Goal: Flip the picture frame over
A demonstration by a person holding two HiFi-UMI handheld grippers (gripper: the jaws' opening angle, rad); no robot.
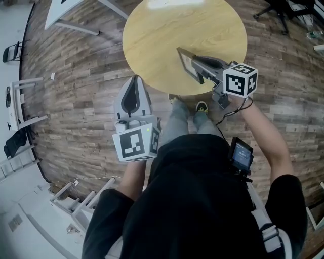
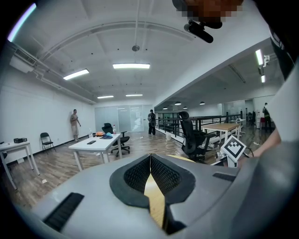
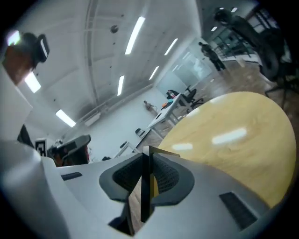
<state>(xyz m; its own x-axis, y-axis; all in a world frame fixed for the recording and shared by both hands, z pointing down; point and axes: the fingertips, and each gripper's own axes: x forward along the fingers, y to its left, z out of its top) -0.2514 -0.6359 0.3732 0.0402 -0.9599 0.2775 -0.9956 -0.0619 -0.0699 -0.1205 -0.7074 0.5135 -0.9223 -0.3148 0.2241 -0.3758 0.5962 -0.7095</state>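
The picture frame [image 1: 187, 60] is a thin dark rectangle held edge-up and tilted above the near part of the round yellow table [image 1: 162, 35]. My right gripper [image 1: 203, 66] is shut on its near edge. In the right gripper view the frame [image 3: 145, 196] shows as a dark upright strip pinched between the black pads [image 3: 166, 177] of the right gripper [image 3: 145, 161], with the table [image 3: 233, 140] beyond. My left gripper [image 1: 135, 80] hovers over the wooden floor left of the table's near edge. In its own view the left gripper [image 2: 150, 158] has its pads touching with nothing between them.
The person's shoes [image 1: 201, 106] stand at the table's near edge. White furniture [image 1: 23, 101] lines the left side, and an office chair [image 1: 278, 10] stands at the top right. The left gripper view shows a white table [image 2: 93, 144], black chairs [image 2: 191, 137] and two people standing far off.
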